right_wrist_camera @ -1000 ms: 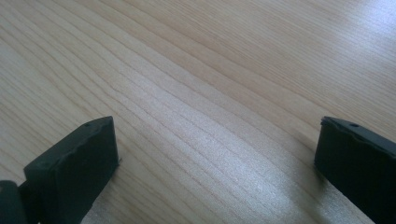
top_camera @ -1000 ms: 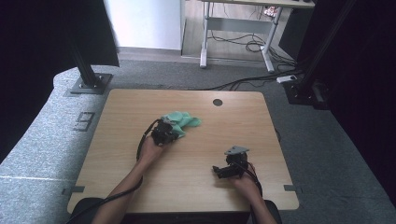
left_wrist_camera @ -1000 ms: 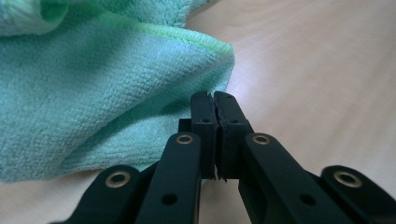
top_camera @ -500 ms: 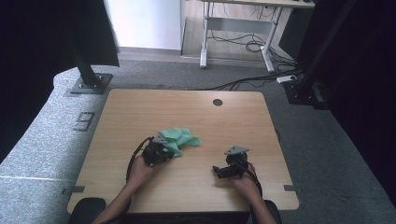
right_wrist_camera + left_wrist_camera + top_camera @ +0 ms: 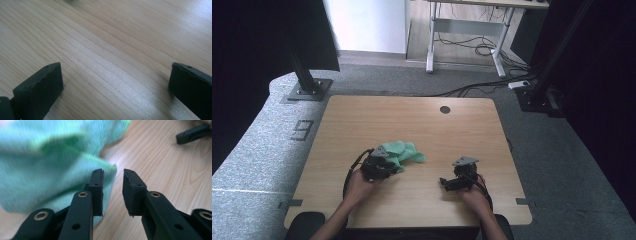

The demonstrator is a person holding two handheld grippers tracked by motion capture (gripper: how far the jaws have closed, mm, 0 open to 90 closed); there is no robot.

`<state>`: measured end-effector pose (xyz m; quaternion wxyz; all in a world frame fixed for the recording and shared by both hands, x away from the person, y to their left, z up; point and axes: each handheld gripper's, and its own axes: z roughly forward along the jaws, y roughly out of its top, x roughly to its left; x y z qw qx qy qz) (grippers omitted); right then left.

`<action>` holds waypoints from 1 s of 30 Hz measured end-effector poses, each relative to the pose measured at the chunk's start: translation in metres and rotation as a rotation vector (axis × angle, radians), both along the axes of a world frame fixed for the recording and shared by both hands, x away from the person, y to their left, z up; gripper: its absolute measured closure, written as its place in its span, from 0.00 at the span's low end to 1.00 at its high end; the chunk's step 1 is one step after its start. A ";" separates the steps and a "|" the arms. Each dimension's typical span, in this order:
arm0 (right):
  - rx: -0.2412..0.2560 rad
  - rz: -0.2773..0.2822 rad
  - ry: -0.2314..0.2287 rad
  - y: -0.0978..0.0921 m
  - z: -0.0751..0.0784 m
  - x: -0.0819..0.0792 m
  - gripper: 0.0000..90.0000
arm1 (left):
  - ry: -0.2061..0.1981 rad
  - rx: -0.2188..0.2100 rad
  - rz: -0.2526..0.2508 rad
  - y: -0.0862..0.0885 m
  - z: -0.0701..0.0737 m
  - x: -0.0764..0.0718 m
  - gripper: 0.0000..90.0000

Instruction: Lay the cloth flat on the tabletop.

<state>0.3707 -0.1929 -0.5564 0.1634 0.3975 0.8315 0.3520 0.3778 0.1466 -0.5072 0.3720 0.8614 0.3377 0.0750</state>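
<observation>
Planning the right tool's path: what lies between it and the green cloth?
Bare wooden table in the high view separates the right tool from the green cloth.

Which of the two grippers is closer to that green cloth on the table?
The left. The left gripper is right at the green cloth, jaws parted at its edge. The right gripper rests on bare table, well apart from it.
</observation>
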 end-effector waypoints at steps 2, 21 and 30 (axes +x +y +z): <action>0.000 0.000 0.000 0.000 0.000 0.000 0.00 | -0.018 0.003 -0.001 -0.002 0.007 0.002 0.75; 0.000 0.004 0.000 0.000 0.000 0.000 0.00 | -0.066 0.144 0.041 -0.014 -0.024 0.020 0.85; -0.010 0.074 0.031 0.007 0.009 0.004 0.20 | -0.043 0.059 0.052 -0.006 -0.028 0.021 0.94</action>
